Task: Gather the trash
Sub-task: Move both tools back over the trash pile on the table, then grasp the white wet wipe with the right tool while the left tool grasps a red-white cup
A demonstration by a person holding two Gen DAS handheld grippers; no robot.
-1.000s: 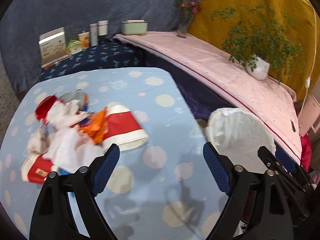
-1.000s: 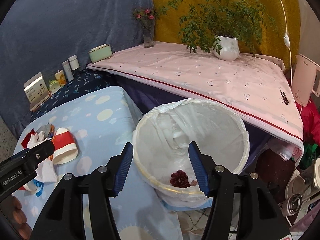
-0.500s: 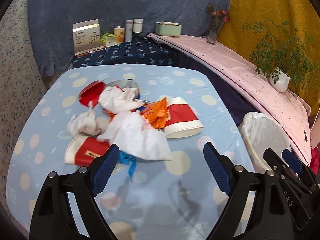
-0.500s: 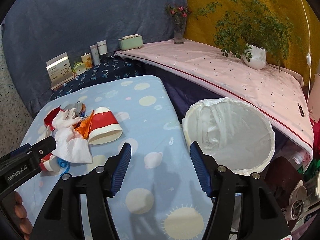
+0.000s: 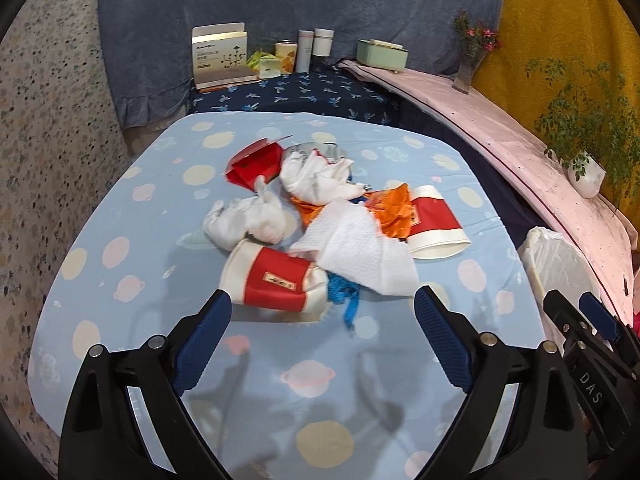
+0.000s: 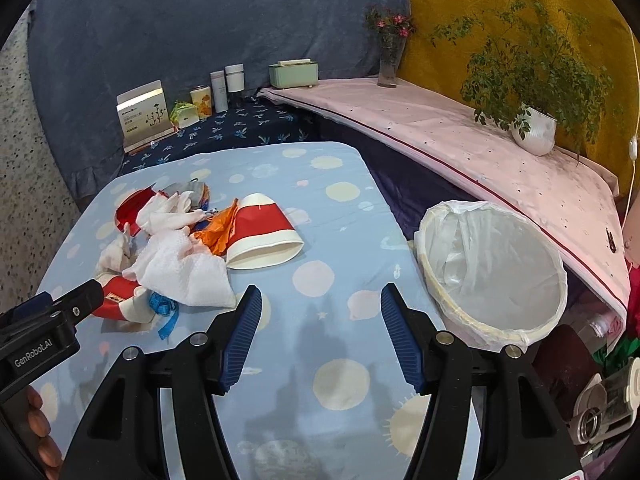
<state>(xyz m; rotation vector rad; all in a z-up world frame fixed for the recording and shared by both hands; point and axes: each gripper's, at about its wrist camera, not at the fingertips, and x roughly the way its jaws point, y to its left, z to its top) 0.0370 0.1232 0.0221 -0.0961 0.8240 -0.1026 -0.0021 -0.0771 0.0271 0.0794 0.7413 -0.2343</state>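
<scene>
A pile of trash lies on the blue dotted table (image 5: pixel 132 240): two red-and-white paper cups on their sides (image 5: pixel 276 280) (image 5: pixel 436 226), white tissues (image 5: pixel 360 252), an orange wrapper (image 5: pixel 394 210), a red carton (image 5: pixel 256 164) and a blue strip (image 5: pixel 346 298). My left gripper (image 5: pixel 322 340) is open and empty, just short of the near cup. My right gripper (image 6: pixel 320 334) is open and empty over the table, right of the pile (image 6: pixel 184 264). A bin lined with a white bag (image 6: pixel 492 268) stands off the table's right edge.
A dark blue shelf at the back holds a box (image 5: pixel 220 56), cans and bottles (image 5: pixel 304 50) and a green case (image 5: pixel 382 54). A pink-covered ledge (image 6: pixel 460 136) on the right carries a flower vase (image 6: pixel 390 56) and a potted plant (image 6: pixel 534 128).
Both grippers have swung left, away from the bin and toward the trash pile. The left one now faces the near cup. Both stayed open.
</scene>
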